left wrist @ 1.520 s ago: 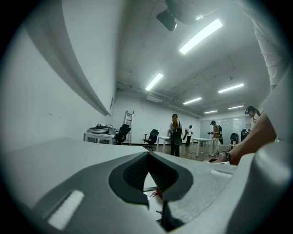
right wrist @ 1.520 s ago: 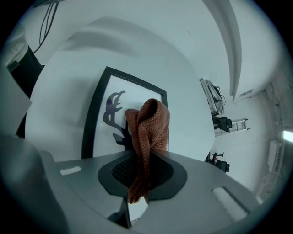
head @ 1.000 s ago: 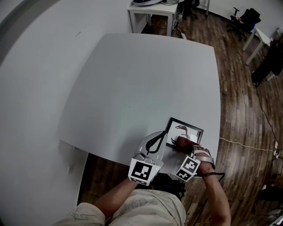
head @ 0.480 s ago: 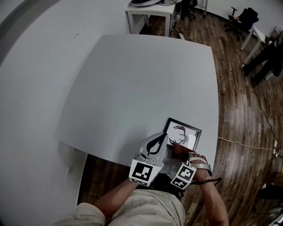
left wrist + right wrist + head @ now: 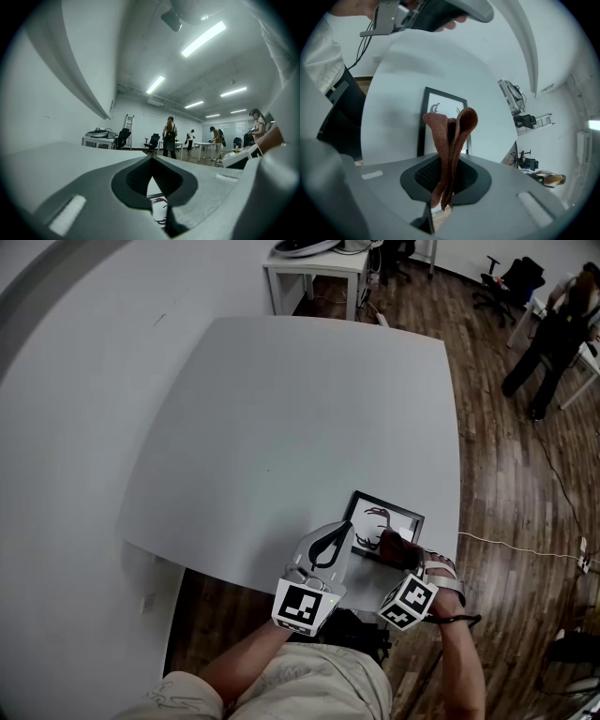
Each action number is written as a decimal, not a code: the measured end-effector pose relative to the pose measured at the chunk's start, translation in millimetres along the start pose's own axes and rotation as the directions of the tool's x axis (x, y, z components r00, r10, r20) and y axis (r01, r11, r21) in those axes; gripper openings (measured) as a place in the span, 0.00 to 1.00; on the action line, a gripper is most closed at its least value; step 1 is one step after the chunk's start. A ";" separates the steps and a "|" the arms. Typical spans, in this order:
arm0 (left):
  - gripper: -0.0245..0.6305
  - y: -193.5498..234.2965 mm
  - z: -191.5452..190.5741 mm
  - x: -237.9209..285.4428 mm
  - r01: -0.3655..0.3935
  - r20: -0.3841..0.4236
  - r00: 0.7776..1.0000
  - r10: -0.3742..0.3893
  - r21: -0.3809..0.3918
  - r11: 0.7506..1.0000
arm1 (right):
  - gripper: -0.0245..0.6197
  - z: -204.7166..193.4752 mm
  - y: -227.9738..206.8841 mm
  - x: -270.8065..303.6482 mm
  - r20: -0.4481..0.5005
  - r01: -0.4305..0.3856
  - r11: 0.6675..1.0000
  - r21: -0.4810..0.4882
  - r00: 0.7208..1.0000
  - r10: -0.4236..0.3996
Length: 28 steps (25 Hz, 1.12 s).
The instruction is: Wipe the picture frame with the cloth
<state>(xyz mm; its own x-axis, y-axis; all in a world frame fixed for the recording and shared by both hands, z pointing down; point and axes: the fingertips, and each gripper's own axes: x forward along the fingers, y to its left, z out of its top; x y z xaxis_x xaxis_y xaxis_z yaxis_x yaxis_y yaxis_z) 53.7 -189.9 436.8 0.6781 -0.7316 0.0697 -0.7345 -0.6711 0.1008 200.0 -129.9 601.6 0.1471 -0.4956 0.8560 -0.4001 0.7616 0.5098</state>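
Note:
The black picture frame [image 5: 386, 521] lies flat near the white table's front right corner, showing a dark drawing on white. My right gripper [image 5: 398, 551] is shut on a folded reddish-brown cloth [image 5: 396, 547], which rests on the frame's near right part. In the right gripper view the cloth [image 5: 450, 140] stands up out of the shut right gripper [image 5: 445, 180], with the frame [image 5: 440, 107] behind it. My left gripper [image 5: 330, 542] is shut, its tips at the frame's left edge. In the left gripper view, the frame [image 5: 158, 208] shows below the closed left gripper [image 5: 152, 161].
The white table [image 5: 281, 418] stretches away beyond the frame; its front edge runs just under both grippers. Wooden floor [image 5: 506, 484] lies to the right with a cable on it. A small white table [image 5: 319, 268] stands at the back, and a person [image 5: 546, 329] stands far right.
The right gripper with the cloth slid toward the frame's near left, then back to the right. The left gripper stayed put. A person walked into view at the far right.

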 end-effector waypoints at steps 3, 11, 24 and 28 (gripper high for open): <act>0.04 -0.2 0.1 -0.6 -0.002 0.012 1.000 0.002 0.013 1.000 | 0.14 -12.8 -31.4 6.0 -0.018 0.061 0.998 0.015 0.998 -0.060; 0.04 -1.5 -2.2 -4.1 -0.007 0.001 1.000 0.007 0.019 1.000 | 0.14 -27.4 -79.1 42.4 -0.056 0.164 0.986 0.022 0.985 -0.163; 0.04 10.2 -3.5 -7.7 -0.042 -0.009 0.999 0.042 0.032 0.999 | 0.14 -28.8 -56.2 74.8 -0.082 0.106 0.994 0.011 0.991 -0.104; 0.04 12.4 -3.0 -5.3 -0.047 -0.011 0.999 0.047 0.030 0.998 | 0.14 -27.8 -48.7 68.1 -0.076 0.090 0.996 -0.008 0.993 -0.091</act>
<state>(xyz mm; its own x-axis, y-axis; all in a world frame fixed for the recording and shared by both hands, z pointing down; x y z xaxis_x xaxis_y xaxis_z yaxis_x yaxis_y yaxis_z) 41.1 -194.0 440.6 0.6428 -0.7612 0.0852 -0.7660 -0.6392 0.0680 254.6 -189.1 637.5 0.2508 -0.5297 0.8102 -0.3776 0.7171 0.5858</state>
